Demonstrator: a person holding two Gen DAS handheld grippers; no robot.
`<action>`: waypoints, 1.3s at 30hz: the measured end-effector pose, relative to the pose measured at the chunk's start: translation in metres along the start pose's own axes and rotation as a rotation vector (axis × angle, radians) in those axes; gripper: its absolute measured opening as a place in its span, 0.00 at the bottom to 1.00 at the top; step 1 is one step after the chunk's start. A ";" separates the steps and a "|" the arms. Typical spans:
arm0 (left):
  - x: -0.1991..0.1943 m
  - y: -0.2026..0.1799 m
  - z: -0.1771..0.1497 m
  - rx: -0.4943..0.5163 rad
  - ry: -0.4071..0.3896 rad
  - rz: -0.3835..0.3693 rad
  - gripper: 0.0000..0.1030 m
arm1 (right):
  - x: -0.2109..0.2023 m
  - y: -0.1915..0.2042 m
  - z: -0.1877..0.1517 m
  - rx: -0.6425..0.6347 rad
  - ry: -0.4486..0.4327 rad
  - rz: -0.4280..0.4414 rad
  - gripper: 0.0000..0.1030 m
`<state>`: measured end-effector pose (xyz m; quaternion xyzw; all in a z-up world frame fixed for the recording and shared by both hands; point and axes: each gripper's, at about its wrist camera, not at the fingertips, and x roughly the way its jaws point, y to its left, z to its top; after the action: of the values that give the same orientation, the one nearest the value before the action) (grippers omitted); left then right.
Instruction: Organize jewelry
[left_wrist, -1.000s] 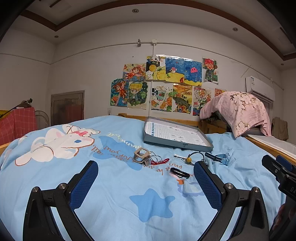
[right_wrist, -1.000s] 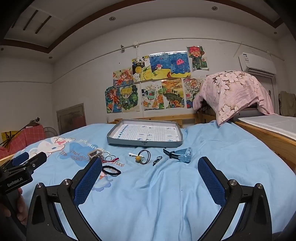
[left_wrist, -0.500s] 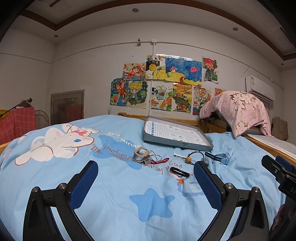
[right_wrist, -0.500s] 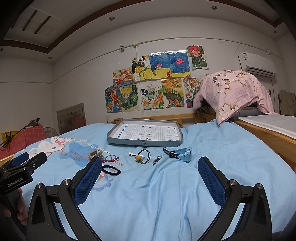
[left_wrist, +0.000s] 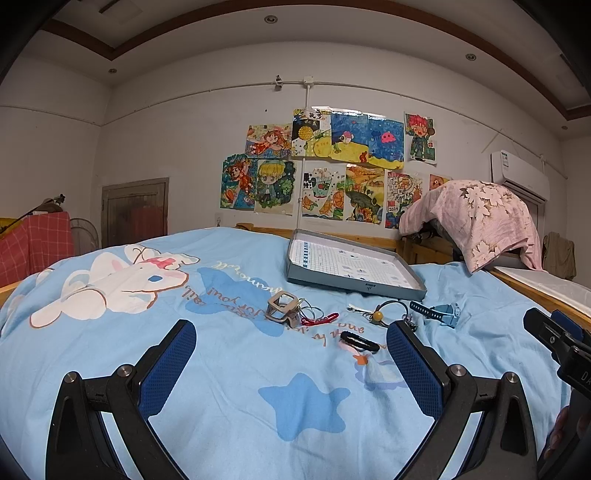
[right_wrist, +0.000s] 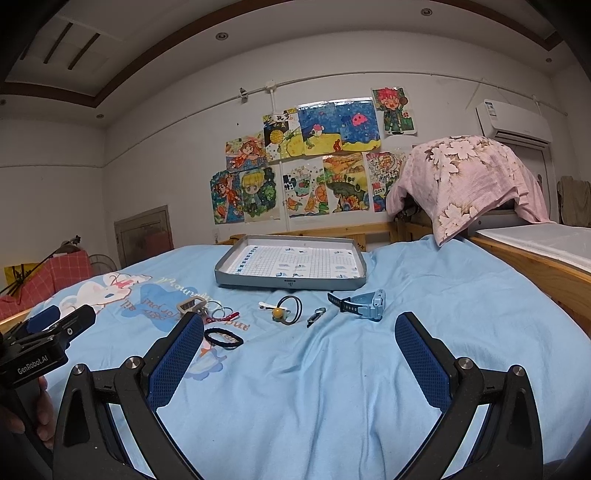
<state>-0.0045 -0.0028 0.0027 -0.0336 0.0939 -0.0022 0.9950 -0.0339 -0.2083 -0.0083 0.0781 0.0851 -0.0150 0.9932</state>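
A grey tray (left_wrist: 354, 285) (right_wrist: 255, 281) lies on the blue bedspread at the back. In front of it lie a beige clip (left_wrist: 282, 307) (right_wrist: 190, 305), a red bracelet with thin rings (left_wrist: 319, 319) (right_wrist: 221, 315), a black hair tie (left_wrist: 359, 341) (right_wrist: 223, 338), a ring cord with a yellow bead (left_wrist: 377, 315) (right_wrist: 277, 313), a small metal clasp (right_wrist: 316, 316) and a blue watch (left_wrist: 445, 313) (right_wrist: 367, 301). My left gripper (left_wrist: 291, 363) and right gripper (right_wrist: 299, 358) are both open and empty, low over the bed, short of the items.
A pink floral blanket (right_wrist: 465, 181) hangs over furniture at the right. A wooden bed rail (right_wrist: 532, 264) runs along the right side. Drawings (left_wrist: 325, 170) cover the back wall. The other gripper's body shows at each view's edge (left_wrist: 561, 343) (right_wrist: 40, 350).
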 end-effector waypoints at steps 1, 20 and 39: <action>-0.001 0.000 0.000 -0.001 0.000 0.000 1.00 | 0.000 0.001 0.000 0.000 0.000 0.000 0.99; -0.002 -0.001 0.000 -0.001 0.002 0.000 1.00 | 0.001 -0.003 0.000 0.004 -0.001 -0.002 0.99; 0.002 0.001 -0.001 -0.003 0.009 0.001 1.00 | 0.001 -0.003 0.001 0.008 0.004 -0.002 0.99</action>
<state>-0.0025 -0.0016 0.0017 -0.0351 0.0981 -0.0017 0.9946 -0.0328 -0.2115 -0.0079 0.0818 0.0869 -0.0163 0.9927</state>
